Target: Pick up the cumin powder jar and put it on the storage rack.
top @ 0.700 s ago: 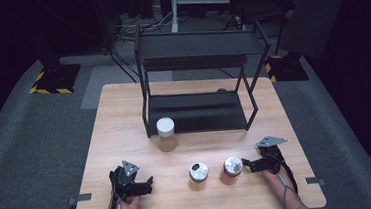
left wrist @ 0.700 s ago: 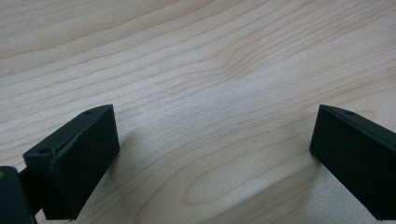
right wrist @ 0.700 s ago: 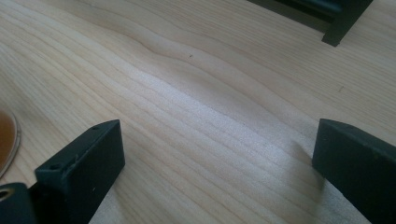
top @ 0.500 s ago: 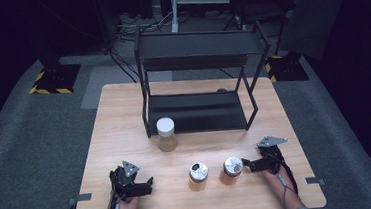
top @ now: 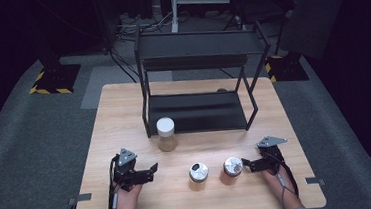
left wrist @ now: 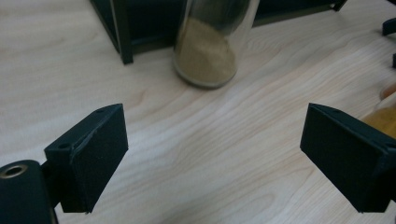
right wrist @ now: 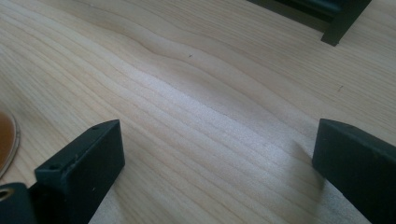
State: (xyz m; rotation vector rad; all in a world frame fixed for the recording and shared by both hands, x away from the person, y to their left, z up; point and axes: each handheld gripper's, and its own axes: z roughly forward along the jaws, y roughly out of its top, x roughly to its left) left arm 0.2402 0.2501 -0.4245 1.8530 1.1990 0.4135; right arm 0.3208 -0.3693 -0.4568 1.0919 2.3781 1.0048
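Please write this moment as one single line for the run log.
left gripper: open, empty | right gripper: open, empty, beside silver-lidded jar | tall white-lidded glass jar of tan powder: upright before black metal shelf rack | light wooden table

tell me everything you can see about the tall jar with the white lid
The tall jar is clear, glass by the look of it, with a round white lid, and holds tan powder partway up. It stands upright on the wooden table, just in front of the black rack's front left leg, close to it; whether they touch is unclear. In the left gripper view its base sits ahead of the open jaws. Nothing grips it.
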